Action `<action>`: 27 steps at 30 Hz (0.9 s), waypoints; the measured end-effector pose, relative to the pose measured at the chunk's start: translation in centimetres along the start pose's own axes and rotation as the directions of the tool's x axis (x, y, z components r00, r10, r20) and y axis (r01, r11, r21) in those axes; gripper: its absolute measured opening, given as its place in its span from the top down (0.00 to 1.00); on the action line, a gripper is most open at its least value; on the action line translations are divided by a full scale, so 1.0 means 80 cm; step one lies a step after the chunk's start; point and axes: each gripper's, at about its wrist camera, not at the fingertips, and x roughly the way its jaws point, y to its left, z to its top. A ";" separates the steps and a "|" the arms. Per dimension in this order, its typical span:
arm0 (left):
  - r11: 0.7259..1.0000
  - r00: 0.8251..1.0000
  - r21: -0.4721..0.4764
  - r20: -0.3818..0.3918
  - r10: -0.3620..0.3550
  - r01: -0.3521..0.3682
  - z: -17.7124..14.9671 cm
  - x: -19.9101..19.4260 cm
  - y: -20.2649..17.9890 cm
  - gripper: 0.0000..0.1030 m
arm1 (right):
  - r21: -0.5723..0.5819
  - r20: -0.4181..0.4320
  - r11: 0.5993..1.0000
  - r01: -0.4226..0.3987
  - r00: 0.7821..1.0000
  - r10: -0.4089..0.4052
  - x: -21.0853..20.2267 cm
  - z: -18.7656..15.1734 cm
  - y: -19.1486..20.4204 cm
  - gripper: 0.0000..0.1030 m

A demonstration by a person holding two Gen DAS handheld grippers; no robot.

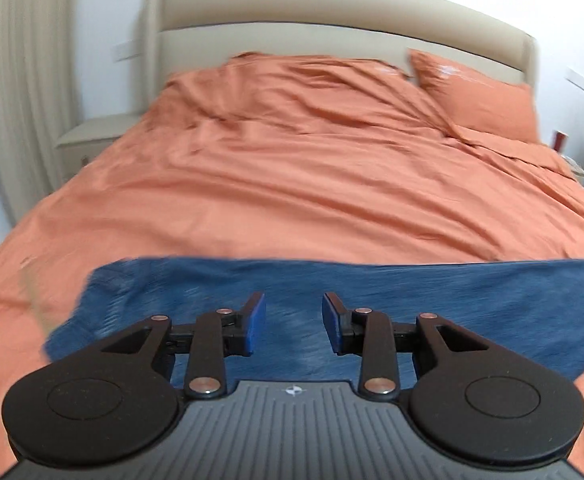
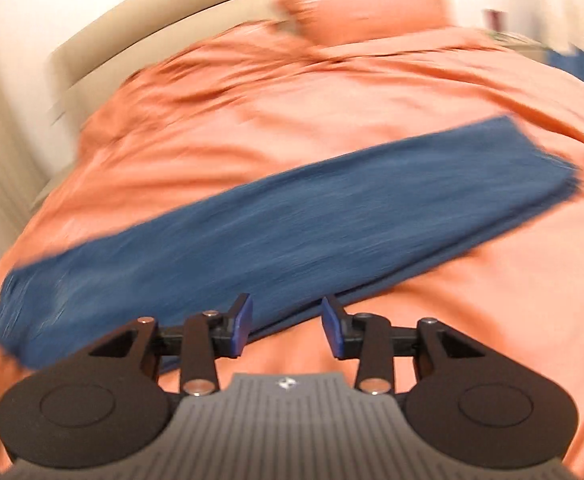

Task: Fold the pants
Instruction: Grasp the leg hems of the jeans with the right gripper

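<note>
Blue pants lie flat as one long band across the orange bed cover. In the right wrist view the pants run from lower left to upper right, one end at the upper right. My left gripper is open and empty, over the pants near their left end. My right gripper is open and empty, over the pants' near edge. Both views are motion-blurred.
A beige headboard stands at the far end with an orange pillow at the right. A bedside table sits left of the bed. Curtains hang at the far left. The orange cover surrounds the pants.
</note>
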 end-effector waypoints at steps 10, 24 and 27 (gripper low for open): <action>0.973 0.975 0.158 -0.167 -0.144 0.171 -0.002 0.092 -0.145 0.62 | 0.481 0.033 0.875 0.054 0.996 -0.080 0.024 0.083 -0.251 0.42; 0.907 0.915 0.251 -0.310 -0.256 0.339 -0.035 0.197 -0.307 0.63 | 0.723 0.095 0.682 -0.110 0.994 0.059 0.108 0.084 -0.417 0.62; 0.897 0.911 0.261 -0.312 -0.271 0.357 -0.033 0.211 -0.328 0.63 | 0.706 0.114 0.699 -0.114 0.992 0.046 0.104 0.086 -0.423 0.96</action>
